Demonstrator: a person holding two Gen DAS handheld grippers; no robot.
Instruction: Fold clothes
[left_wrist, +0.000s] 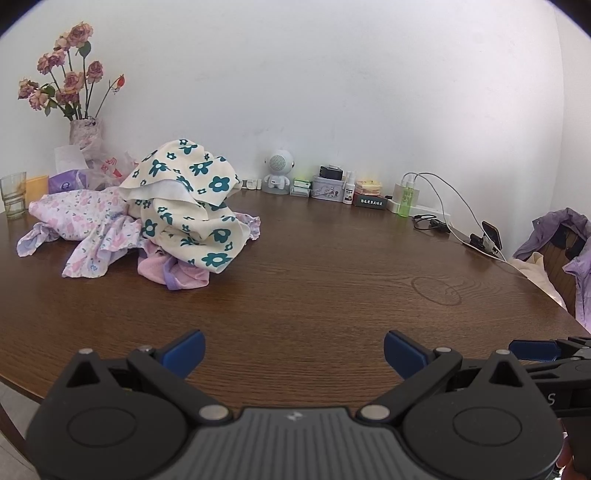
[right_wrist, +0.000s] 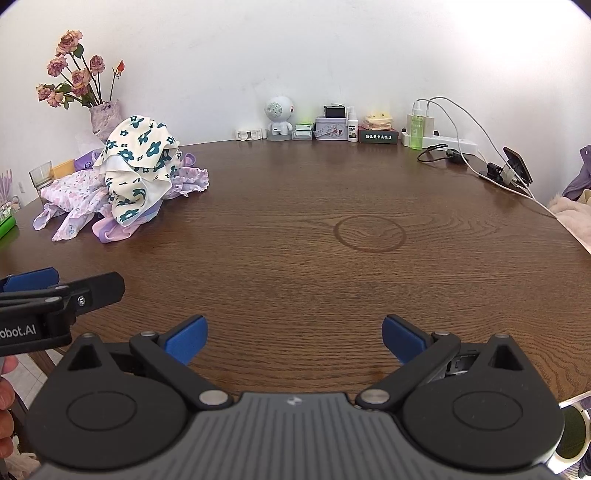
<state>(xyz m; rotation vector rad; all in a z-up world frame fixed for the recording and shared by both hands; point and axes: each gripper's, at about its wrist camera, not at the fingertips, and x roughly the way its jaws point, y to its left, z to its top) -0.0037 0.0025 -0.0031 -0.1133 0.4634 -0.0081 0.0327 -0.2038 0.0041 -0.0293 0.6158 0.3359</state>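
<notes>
Both the left gripper (left_wrist: 294, 352) and the right gripper (right_wrist: 294, 338) hold their fingers spread wide, gripping nothing. The clothes (left_wrist: 155, 218) lie ahead and left of the fingers, well apart, in 1 crumpled heap; none looks folded, so all folding remains.

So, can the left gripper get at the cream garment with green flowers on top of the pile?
Probably yes: the left gripper is open and empty, and only bare table lies between it and the cream garment, which sits uncovered on top.
</notes>
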